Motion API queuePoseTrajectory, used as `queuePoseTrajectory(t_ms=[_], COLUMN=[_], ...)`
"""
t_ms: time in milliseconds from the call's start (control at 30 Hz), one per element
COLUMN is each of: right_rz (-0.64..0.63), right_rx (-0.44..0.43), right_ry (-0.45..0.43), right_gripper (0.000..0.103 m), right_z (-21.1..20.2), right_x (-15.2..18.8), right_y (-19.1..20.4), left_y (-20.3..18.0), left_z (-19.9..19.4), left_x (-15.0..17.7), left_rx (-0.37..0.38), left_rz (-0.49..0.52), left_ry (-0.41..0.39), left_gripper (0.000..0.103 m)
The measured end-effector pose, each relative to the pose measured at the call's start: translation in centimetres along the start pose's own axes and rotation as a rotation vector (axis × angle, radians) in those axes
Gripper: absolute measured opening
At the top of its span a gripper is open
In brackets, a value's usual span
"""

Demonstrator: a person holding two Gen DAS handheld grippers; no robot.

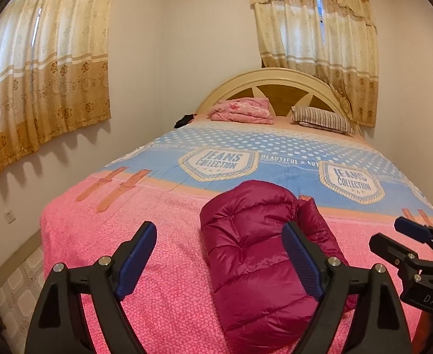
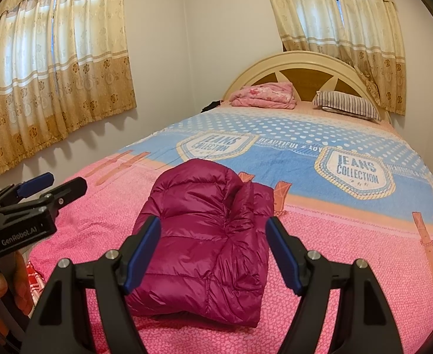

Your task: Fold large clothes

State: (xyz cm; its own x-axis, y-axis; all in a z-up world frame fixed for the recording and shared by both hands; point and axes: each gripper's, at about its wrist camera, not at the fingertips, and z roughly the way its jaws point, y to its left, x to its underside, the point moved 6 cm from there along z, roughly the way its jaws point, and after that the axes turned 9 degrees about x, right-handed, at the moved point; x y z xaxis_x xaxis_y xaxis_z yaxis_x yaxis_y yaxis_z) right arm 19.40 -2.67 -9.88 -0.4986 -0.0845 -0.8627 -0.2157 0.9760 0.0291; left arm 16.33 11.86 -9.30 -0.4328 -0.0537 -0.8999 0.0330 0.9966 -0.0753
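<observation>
The blanket (image 2: 275, 159) reads "JEANS COLLECTION" on its badges and "BEAUTIFUL LOVE" between them; the left gripper (image 2: 36, 184) says "GenRobot.AI", the right gripper (image 1: 411, 230) "DAS".

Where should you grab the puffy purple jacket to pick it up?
Probably the near folded edge of the jacket, coming from the foot of the bed. It lies as a thick folded bundle with its layers stacked there, and that end faces the open right tool.
</observation>
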Motion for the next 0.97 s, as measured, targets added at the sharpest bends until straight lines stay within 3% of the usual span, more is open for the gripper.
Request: queuePoseTrajectory(t_ms=[167, 533, 967], right_rz=[0.0, -0.001, -0.002], right_rx=[-0.001, -0.005, -0.007], right_ry=[-0.004, -0.005, 0.0], right_gripper=[0.076, 0.076, 0.076], right_z=[0.04, 0.02, 0.05], right_x=[-0.1, -0.07, 0.46], right_y=[0.09, 0.12, 0.01], left_y=[0.36, 0.24, -0.4], left_z=[0.04, 0.13, 0.13], left_x=[-0.04, 0.04, 0.33], left_rx=[-0.006, -0.075, -0.05], left_rz=[-0.03, 0.02, 0.05], left_ry=[0.002, -0.012, -0.029], left_gripper=[0.088, 0.099, 0.101])
